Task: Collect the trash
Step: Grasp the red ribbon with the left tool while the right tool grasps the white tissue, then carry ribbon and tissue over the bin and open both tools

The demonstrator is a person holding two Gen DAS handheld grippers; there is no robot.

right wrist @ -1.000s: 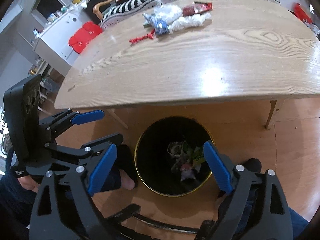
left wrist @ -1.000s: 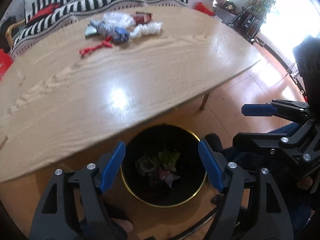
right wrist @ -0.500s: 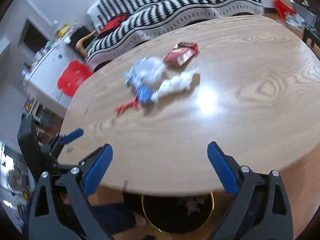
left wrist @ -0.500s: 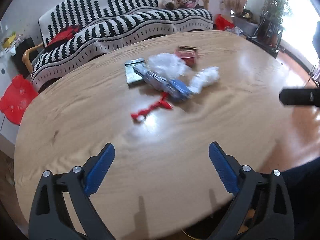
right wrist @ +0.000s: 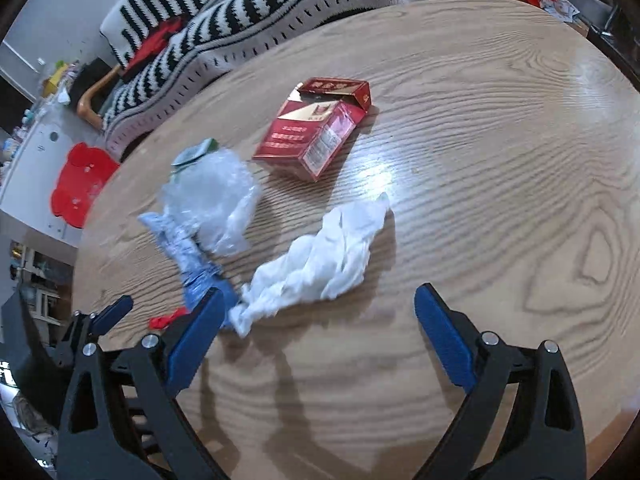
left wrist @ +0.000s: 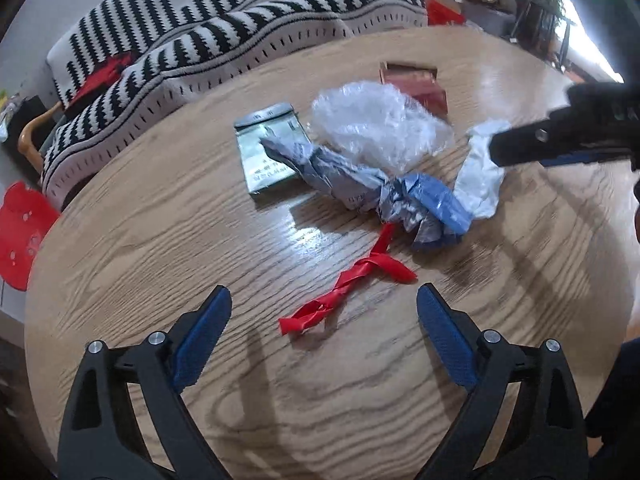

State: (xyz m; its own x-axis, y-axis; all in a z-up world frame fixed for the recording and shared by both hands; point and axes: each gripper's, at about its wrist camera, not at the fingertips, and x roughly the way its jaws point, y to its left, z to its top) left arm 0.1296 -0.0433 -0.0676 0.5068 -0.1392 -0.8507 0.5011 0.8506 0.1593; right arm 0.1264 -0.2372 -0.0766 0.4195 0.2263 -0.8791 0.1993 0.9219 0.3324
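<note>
Trash lies on the wooden table [left wrist: 160, 240]. A twisted red strip [left wrist: 344, 284] lies just ahead of my open, empty left gripper [left wrist: 322, 320]. Behind it are a crumpled blue-grey wrapper [left wrist: 372, 188], clear plastic [left wrist: 376, 124], a flat silver-green packet [left wrist: 268, 152], a red cigarette box [left wrist: 416, 80] and a white tissue [left wrist: 480, 172]. In the right wrist view the white tissue [right wrist: 320, 264] lies just ahead of my open, empty right gripper [right wrist: 318, 320], with the red cigarette box [right wrist: 320, 128], clear plastic [right wrist: 212, 200] and blue wrapper [right wrist: 188, 256] beyond.
A black-and-white striped sofa [left wrist: 240, 28] stands behind the table. A red stool [left wrist: 20, 236] is on the floor at the left. The right gripper's body [left wrist: 560, 140] reaches in over the tissue in the left wrist view.
Both grippers have risen from above the black trash bin under the table edge and moved forward over the table, close to the trash pile. Both stay open.
</note>
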